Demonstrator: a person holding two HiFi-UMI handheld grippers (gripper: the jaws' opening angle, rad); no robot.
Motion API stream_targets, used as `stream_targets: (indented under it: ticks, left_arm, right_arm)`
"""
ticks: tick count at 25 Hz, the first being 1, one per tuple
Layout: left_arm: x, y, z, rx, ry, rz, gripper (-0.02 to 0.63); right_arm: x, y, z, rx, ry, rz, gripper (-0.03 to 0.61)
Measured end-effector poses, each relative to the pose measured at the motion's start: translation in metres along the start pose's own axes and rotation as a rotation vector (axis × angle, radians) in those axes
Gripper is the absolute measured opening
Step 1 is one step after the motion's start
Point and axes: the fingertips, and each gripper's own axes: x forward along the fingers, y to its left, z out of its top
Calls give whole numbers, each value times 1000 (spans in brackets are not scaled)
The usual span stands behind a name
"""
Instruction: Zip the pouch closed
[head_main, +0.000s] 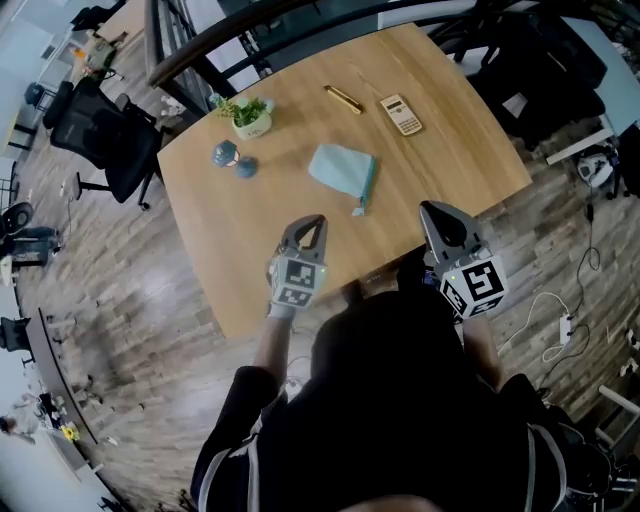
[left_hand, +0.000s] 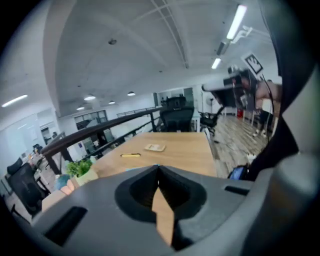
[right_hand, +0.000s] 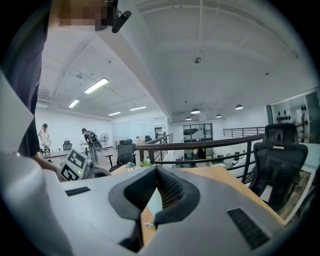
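Left gripper (head_main: 312, 219) and right gripper (head_main: 430, 207) both fully closed, holding nothing; pale-blue soft fabric pouch (head_main: 341, 170) lies flat mid-way across the wooden table (head_main: 460, 150), likely light and floppy, so pin 1 end and pinch the small zipper pull (head_main: 358, 210).

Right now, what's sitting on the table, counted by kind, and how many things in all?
Pouch: 1
Pen: 1
Calculator: 1
Potted plant: 1
Small blue round objects: 2
Total: 6
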Motion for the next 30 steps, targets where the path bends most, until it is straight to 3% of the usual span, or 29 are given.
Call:
stream_targets:
  ticks: [4,11,21,25,29,30]
  left_arm:
    - [64,-39,-56,112,160,-112,0]
    - [148,-58,-132,312,333,-132,0]
    - [161,-77,-142,385,382,-177,3]
    - [162,-82,-140,376,376,-196,59]
    - [166,-83,-142,369,382,-207,210]
    - [167,-83,-144,367,387,-203,219]
  right_arm:
    - [-15,-16,-12,30,17,-55,12]
    - [-45,-49,-31,101,15,-170,12]
    - [-78,-87,-47,170,2,-294,12]
    - [-81,-89,-48,162,9,-295,12]
    - [-78,-85,-48,160,15,-283,12]
    - [-76,-84,-48,158,15,-280,12]
